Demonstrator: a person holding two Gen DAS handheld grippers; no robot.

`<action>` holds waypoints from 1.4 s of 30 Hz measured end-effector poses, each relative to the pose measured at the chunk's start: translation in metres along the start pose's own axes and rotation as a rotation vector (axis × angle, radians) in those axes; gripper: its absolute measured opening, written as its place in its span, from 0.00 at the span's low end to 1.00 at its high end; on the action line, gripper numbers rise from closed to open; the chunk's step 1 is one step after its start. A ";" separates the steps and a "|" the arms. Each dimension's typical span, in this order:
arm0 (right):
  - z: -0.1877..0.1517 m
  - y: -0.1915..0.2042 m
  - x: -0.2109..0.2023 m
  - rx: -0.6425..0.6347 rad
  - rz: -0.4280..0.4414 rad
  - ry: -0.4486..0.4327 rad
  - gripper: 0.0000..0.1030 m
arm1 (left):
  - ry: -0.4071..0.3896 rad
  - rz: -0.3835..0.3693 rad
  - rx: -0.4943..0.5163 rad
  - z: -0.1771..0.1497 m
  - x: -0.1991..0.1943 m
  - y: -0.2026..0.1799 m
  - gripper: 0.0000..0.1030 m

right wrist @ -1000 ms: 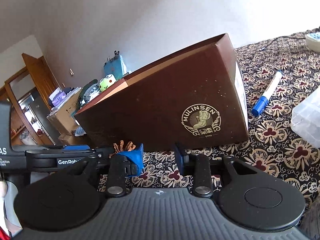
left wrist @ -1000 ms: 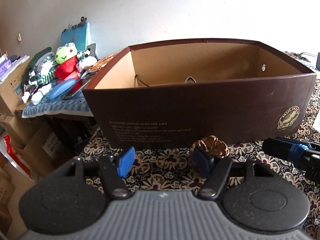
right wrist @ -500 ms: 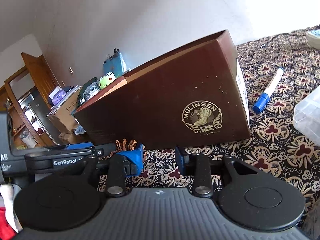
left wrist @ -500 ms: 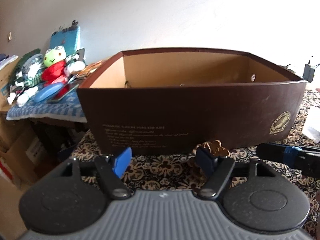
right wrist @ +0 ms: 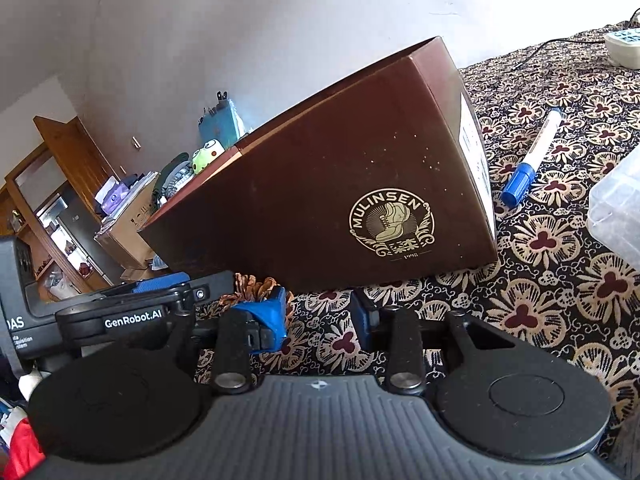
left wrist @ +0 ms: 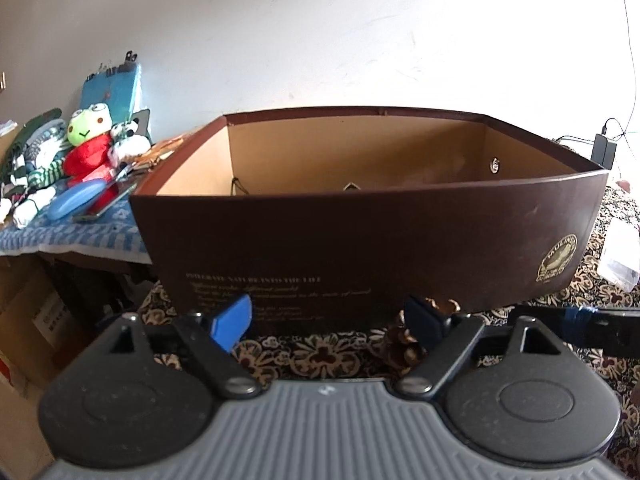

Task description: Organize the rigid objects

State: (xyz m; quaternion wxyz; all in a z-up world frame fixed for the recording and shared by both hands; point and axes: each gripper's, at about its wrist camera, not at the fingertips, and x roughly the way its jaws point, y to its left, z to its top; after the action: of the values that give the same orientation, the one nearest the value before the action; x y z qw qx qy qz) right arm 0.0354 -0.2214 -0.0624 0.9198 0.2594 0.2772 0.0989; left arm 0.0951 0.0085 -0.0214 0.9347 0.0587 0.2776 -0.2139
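An open brown shoe box (left wrist: 360,236) stands on the patterned cloth; it also shows in the right wrist view (right wrist: 340,200). A brown pine cone (left wrist: 404,344) lies on the cloth just before the box, behind my left gripper's right finger; it also shows in the right wrist view (right wrist: 256,286). My left gripper (left wrist: 330,322) is open and empty, low before the box. My right gripper (right wrist: 320,314) is open and empty, right of the pine cone. A blue-capped white marker (right wrist: 534,160) lies right of the box.
A clear plastic container (right wrist: 618,204) sits at the right edge. A power strip (right wrist: 624,42) and cable lie far right. A side table with a frog plush (left wrist: 90,140) and clutter stands left of the box. Cardboard boxes (left wrist: 24,320) sit below it.
The left gripper has dipped and come back up and moved slightly right; the pine cone now sits partly behind its right finger. The right gripper has edged closer to the box.
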 end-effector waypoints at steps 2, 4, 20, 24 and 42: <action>0.000 0.000 0.000 0.003 0.000 0.002 0.18 | 0.000 -0.002 -0.002 -0.001 0.002 0.001 0.87; 0.001 -0.002 0.001 0.009 0.000 0.007 0.18 | 0.001 0.002 -0.002 0.000 0.006 0.002 0.87; 0.006 -0.010 0.002 0.065 0.022 0.027 0.18 | -0.027 -0.109 -0.131 -0.009 0.016 0.034 0.88; 0.006 -0.012 0.002 0.091 0.031 0.036 0.18 | -0.046 -0.170 -0.211 -0.011 0.014 0.048 0.88; 0.026 -0.002 0.023 0.186 0.160 0.065 0.21 | -0.127 -0.326 0.000 -0.017 -0.006 0.022 0.87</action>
State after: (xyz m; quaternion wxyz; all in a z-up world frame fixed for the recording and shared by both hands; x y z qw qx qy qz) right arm 0.0693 -0.2267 -0.0558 0.8714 0.3617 0.2932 0.1543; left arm 0.0918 0.0348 -0.0326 0.9034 -0.0005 0.2237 -0.3659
